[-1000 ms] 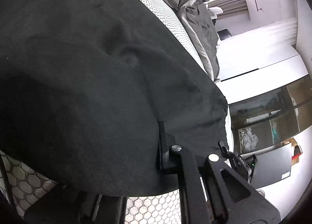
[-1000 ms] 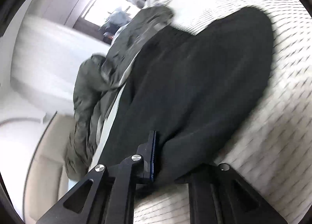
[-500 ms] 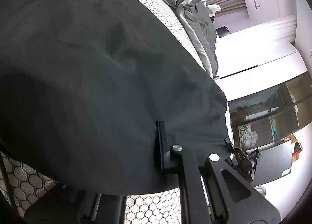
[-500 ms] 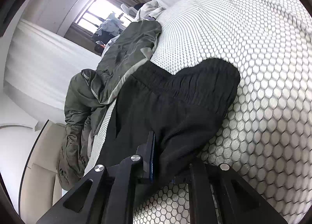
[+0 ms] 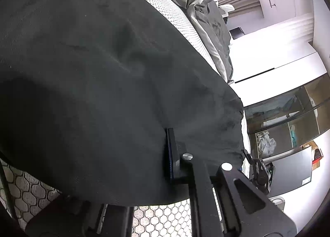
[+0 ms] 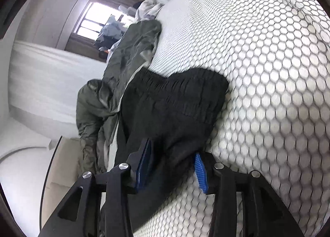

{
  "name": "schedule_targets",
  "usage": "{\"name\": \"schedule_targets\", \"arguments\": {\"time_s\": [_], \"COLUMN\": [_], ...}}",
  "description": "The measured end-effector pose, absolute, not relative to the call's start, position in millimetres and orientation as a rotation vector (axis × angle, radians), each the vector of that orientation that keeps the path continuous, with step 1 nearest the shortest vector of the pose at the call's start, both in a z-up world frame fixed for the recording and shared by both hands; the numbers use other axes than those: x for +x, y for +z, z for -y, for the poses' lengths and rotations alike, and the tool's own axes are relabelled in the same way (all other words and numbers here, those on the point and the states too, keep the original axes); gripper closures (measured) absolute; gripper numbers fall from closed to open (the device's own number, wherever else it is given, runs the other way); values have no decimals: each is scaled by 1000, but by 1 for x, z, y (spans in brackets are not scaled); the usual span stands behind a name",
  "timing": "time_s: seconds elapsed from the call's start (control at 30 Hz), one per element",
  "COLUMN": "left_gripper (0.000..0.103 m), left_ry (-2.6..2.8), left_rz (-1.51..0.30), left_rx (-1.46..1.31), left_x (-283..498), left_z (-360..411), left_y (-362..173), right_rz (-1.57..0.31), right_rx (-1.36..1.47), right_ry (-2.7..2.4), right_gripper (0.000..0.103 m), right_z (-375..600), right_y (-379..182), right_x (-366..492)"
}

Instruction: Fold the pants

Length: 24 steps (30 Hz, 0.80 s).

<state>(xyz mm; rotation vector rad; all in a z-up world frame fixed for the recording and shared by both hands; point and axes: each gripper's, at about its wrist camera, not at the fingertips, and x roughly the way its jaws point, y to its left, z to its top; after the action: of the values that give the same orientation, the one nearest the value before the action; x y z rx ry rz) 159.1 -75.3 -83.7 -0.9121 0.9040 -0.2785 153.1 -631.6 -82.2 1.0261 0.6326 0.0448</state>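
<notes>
The black pants (image 5: 103,92) lie spread on the bed and fill most of the left wrist view. My left gripper (image 5: 165,164) is shut on the pants' near edge; only one finger (image 5: 172,154) shows, the other is under the cloth. In the right wrist view the elastic waistband end of the pants (image 6: 175,105) lies bunched on the mattress. My right gripper (image 6: 173,166) is open, its blue pads apart, with the pants' edge lying loose between the fingers (image 6: 144,160).
The bed has a white cover with a hexagon pattern (image 6: 268,72). A dark green quilt (image 6: 115,72) is heaped along the far side, also seen in the left wrist view (image 5: 206,20). A window (image 6: 94,20), a wardrobe (image 5: 288,117) and a dark monitor (image 5: 288,171) stand beyond.
My right gripper was shut on the pants and has opened; the waistband end now rests on the mattress. The left gripper keeps its hold and has barely moved.
</notes>
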Motion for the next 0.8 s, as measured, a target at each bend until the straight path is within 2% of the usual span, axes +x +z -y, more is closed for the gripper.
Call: {"name": "schedule_targets", "arguments": {"time_s": [0.03,0.07,0.1,0.13,0.23,0.37,0.47,0.57,0.8], "left_gripper": [96,96,96,96,96,96,96,96,96], "left_ry": [-279,-281,-285,-288,-296,-283,-285,-291,-315], "left_rz": [-903,-901,-900,-900,-902,-908,-912,-916,-908], "left_rx": [-909,-907,-908,-909,-909,-892,-888,-881,-939], "left_x": [159,159,159,159,160,161,160,160,160], "left_z": [75,75,74,74,72,74,72,71,59], "left_y": [-84,-84,-84,-84,-85,-83,-81,-79,-72], "right_rz": [-622,-610,-601,-589,-528,-589,-635,-683,-778], "right_rx": [1023,1005,977,945,953,1039,1038,1020,875], "right_ry": [29,18,-2,-29,-126,-61,116,293,464], "right_gripper": [62,67,78,81,82,76,57,50,49], "right_z": [633,633,632,633,646,648,614,570,485], "right_y": [-83,-83,-82,-80,-75,-84,-83,-84,-84], "right_x": [158,163,166,166,154,144,131,126,136]}}
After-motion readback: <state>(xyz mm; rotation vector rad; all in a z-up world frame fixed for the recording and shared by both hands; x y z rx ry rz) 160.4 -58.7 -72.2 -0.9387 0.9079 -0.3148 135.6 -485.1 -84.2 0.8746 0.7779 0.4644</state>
